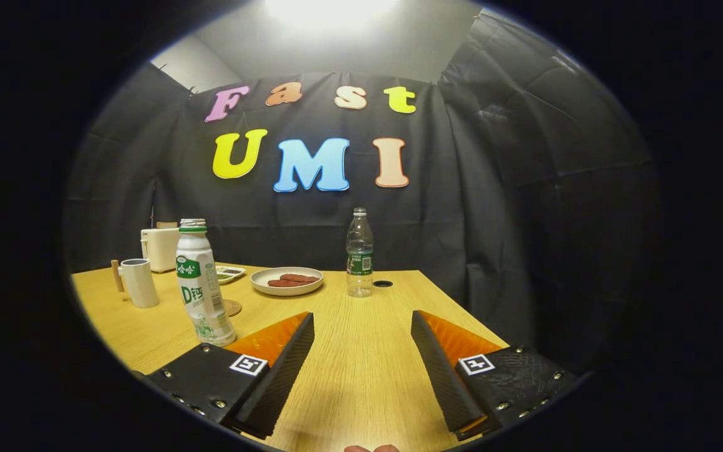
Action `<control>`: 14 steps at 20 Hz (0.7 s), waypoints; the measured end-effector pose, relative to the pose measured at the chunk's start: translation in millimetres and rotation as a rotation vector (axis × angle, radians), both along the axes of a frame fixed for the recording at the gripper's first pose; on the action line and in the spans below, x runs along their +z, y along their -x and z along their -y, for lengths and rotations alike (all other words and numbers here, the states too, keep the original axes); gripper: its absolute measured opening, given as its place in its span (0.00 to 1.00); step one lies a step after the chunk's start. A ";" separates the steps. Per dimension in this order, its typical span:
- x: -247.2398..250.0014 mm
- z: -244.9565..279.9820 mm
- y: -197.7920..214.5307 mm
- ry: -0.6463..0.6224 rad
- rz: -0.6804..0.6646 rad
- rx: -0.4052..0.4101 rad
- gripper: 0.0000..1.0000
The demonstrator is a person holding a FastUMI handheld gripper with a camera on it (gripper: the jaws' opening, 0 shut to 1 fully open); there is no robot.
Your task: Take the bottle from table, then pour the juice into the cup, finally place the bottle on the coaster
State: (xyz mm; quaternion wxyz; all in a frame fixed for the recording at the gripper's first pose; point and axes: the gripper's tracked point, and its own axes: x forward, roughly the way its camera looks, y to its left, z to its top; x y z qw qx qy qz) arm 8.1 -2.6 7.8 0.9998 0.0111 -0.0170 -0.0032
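Two bottles stand on the pale wooden table, and the first job is choosing the right one. Nearest is the white plastic juice bottle with the green label and green collar, upright just ahead of the left finger and slightly left of it. A clear plastic water bottle with a green band stands farther off, straight ahead beyond the gap between the fingers. The gripper hovers low over the table with its fingers spread wide and nothing between them.

As I judge it, the take has not begun. To do it well, swing the gripper left until the juice bottle sits centred between the fingers, keep them level, and close on the straight body below the collar, not the narrow neck, so the bottle stays upright when lifted. It looks tall and slim, so a glancing touch from the left finger could tip it.

Counted: one white ceramic mug at the far left, one round cork coaster just behind the juice bottle, one pale round plate holding reddish-brown pieces, one small rectangular dish and one cream boxy appliance at the far edge.
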 end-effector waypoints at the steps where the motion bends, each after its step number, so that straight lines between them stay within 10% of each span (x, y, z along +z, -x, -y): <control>1: 3.3 1.9 -11.7 -0.016 0.006 -0.001 0.95; 14: 41.2 -82.0 -36.5 -0.117 0.007 0.125 0.96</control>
